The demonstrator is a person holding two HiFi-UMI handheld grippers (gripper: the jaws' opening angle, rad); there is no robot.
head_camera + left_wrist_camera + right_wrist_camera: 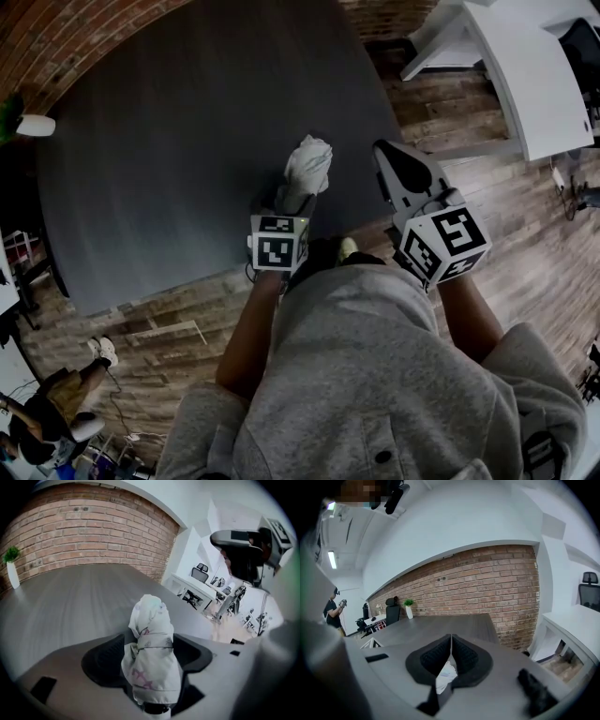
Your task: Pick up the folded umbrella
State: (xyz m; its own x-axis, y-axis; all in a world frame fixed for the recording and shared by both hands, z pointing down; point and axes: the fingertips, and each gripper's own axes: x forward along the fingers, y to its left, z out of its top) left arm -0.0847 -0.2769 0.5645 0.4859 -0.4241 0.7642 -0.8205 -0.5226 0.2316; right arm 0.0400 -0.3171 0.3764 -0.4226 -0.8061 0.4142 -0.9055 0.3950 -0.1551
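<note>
Left gripper (287,208) has its jaws spread wide, and the folded umbrella (152,660) sits between them unclamped, by the near edge of the dark table (169,141). My right gripper (451,641), off to the right, is closed on nothing. I judge that both grasp and lift remain

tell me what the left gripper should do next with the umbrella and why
Probably close the left gripper on the folded umbrella. In the left gripper view the umbrella already sits between the jaws, but they stand wide apart and do not seem to press on it, so it is not held yet. It appears to rest at the edge of the table, so lifting should wait until the grip is firm.
</note>
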